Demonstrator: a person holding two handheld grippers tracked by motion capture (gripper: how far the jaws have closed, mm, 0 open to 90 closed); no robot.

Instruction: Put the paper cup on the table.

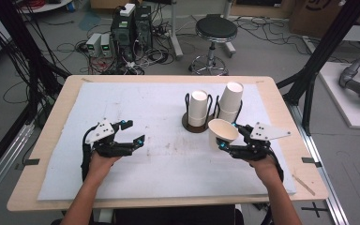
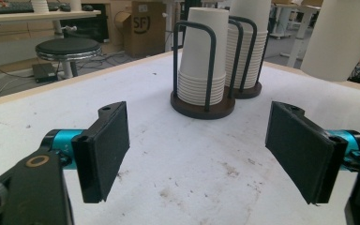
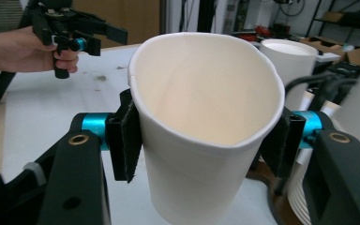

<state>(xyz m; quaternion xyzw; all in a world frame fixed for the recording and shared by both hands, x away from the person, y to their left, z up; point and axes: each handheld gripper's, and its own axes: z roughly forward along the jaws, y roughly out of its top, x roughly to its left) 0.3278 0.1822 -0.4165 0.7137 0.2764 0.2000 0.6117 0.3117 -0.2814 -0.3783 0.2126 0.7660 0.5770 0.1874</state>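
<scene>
The right gripper (image 1: 227, 136) grips a paper cup (image 1: 222, 133) from both sides, and its pads press the wall so the rim becomes a little oval. The cup is held above the white mat (image 1: 159, 159), mouth up and tilted, just in front of the two cup stacks (image 1: 198, 108) in their wire holders (image 1: 201, 125). The left gripper (image 1: 136, 132) hovers over the left part of the mat with jaws wide apart and nothing between them, well apart from the cup.
</scene>
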